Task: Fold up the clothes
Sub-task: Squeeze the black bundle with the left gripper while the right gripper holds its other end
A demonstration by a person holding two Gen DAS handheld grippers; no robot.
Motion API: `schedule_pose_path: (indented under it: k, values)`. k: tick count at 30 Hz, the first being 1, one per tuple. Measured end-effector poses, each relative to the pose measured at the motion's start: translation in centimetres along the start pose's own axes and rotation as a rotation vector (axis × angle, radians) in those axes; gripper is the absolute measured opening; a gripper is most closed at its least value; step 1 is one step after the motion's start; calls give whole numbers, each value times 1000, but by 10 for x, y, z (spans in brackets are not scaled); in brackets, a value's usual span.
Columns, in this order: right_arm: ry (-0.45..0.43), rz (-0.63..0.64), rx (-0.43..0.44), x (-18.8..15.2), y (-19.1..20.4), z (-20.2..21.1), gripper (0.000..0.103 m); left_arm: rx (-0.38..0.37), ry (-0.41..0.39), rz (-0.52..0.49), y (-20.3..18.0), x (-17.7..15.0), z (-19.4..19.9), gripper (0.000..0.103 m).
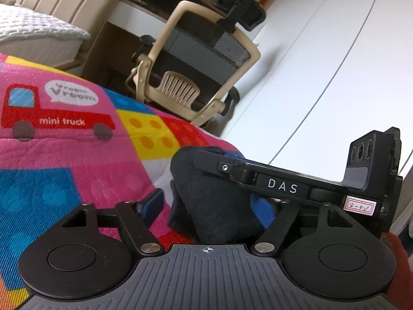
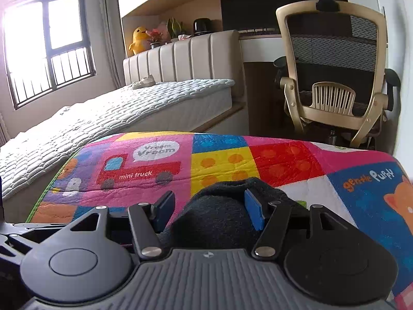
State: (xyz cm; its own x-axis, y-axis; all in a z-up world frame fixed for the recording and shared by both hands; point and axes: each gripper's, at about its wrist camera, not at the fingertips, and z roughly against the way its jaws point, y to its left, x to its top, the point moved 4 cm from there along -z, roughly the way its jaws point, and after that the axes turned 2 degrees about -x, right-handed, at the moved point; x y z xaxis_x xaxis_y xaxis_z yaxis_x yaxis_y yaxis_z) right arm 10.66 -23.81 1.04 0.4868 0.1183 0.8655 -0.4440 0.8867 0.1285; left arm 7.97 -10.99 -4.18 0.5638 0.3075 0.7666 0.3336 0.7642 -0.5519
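The dark garment (image 2: 219, 214), a small bundle of black knit fabric, lies on the patterned quilt (image 2: 155, 160) near its front edge, between both tools. The right gripper (image 2: 210, 206) straddles it: the right blue pad (image 2: 254, 210) touches the fabric, while the left pad stands clear of it, so the jaws are released and nothing is clamped. In the left wrist view, the left gripper (image 1: 206, 204) also stands parted around the garment (image 1: 214, 201); its right finger is hidden behind the other tool's body (image 1: 281, 186), so contact there cannot be confirmed. Risk: both tools crowd one small bundle, so closing either may strike the other, or pinch several layers and bunch the fold.
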Motion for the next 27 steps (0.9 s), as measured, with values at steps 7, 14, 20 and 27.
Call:
schedule_pose_path:
  k: [7, 14, 20, 27]
  values:
    - [-7, 5, 12, -1, -1, 1, 61, 39, 47, -11, 1, -7, -11, 82]
    - [-15, 33, 18, -3, 5, 3, 70, 41, 63, -26, 0, -10, -12, 80]
    - [-14, 35, 14, -2, 6, 4, 71, 38, 67, -35, -1, -12, -13, 81]
    - [-27, 42, 5, -2, 8, 7, 73, 37, 74, -35, -1, -12, -13, 84]
